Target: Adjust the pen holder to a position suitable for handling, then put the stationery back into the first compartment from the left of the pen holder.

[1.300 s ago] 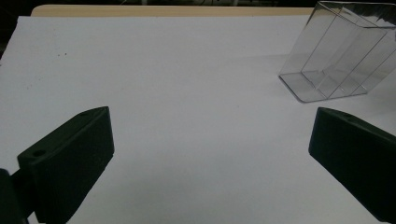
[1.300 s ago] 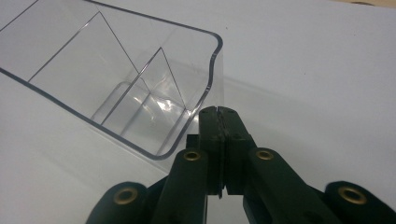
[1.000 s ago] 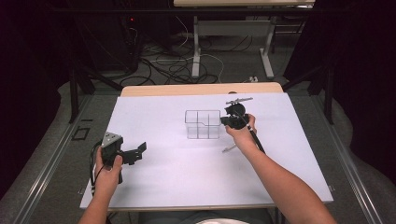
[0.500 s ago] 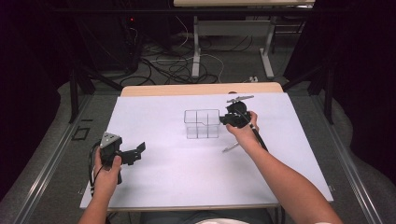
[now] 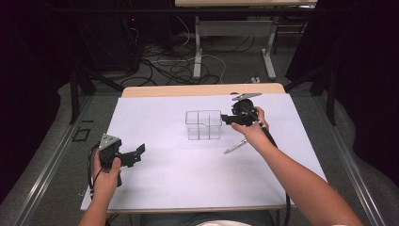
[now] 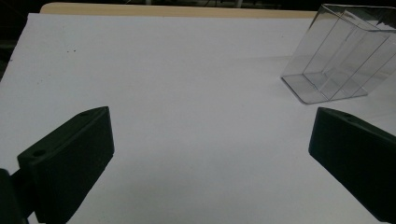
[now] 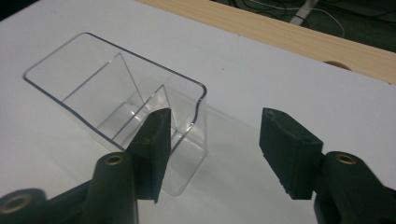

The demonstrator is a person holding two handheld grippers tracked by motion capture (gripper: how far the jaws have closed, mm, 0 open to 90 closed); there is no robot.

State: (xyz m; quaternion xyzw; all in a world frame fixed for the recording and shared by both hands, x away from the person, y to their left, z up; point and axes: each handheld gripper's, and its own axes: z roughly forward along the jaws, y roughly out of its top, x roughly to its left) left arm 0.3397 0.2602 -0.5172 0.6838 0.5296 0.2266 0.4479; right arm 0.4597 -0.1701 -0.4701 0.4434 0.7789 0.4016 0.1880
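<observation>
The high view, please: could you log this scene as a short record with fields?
surface: white table
organizer: clear, divided, upright, empty, mid-table
pen: lying on the table, beside the right forearm
left gripper: open, near the left edge, holding nothing
right gripper: open, at the organizer's right side, holding nothing

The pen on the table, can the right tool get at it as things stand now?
Probably yes. The pen lies bare on the white table, just on the person's side of the right tool, which is open beside the clear box. Nothing covers it; the tool must only turn back and down.
</observation>
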